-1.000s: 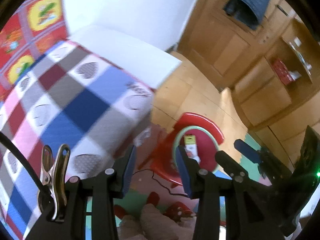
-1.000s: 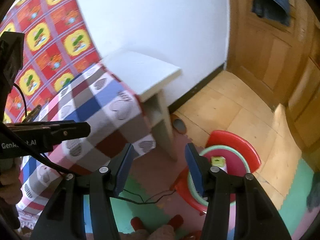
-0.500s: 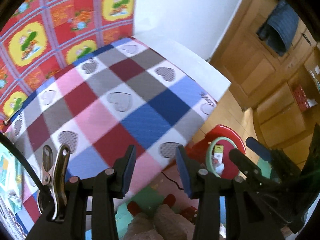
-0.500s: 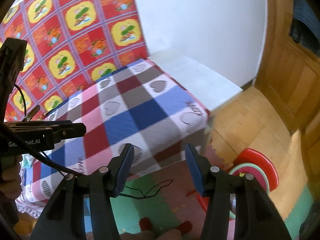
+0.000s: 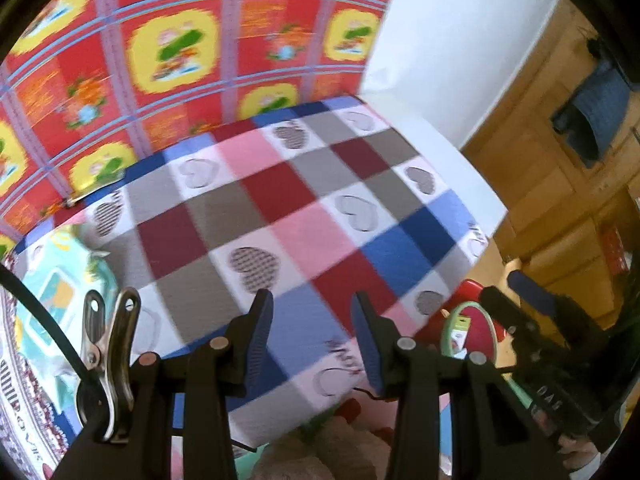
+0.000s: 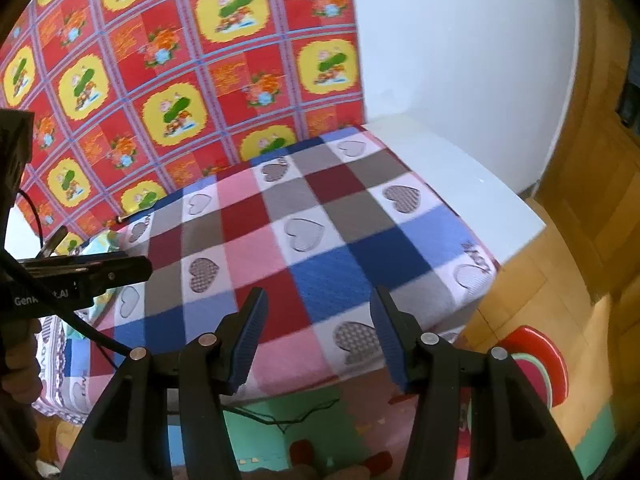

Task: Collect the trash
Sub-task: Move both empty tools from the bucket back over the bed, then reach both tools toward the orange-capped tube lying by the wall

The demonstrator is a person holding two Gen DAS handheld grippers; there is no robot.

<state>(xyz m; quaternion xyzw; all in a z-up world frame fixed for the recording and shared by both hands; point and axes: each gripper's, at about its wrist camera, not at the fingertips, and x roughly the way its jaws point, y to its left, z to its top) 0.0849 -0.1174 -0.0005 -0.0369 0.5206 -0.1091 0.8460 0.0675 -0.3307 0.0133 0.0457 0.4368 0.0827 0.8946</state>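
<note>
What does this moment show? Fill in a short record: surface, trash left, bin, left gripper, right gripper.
surface: checked heart-pattern cloth over a table
trash left: light blue packet at the cloth's left end
bin: red, green-rimmed bin on the floor, a small carton inside
left gripper: open, empty
right gripper: open, empty

Right of the left claw (image 5: 312, 344), the bin (image 5: 472, 332) is half hidden behind claw arms, and the carton inside it (image 5: 460, 334) is too small to read. Far left, the teal packet (image 5: 56, 300) is blurred and partly hidden by the clip (image 5: 108, 364). The patterned wall (image 5: 180, 48) is motion-smeared.
</note>
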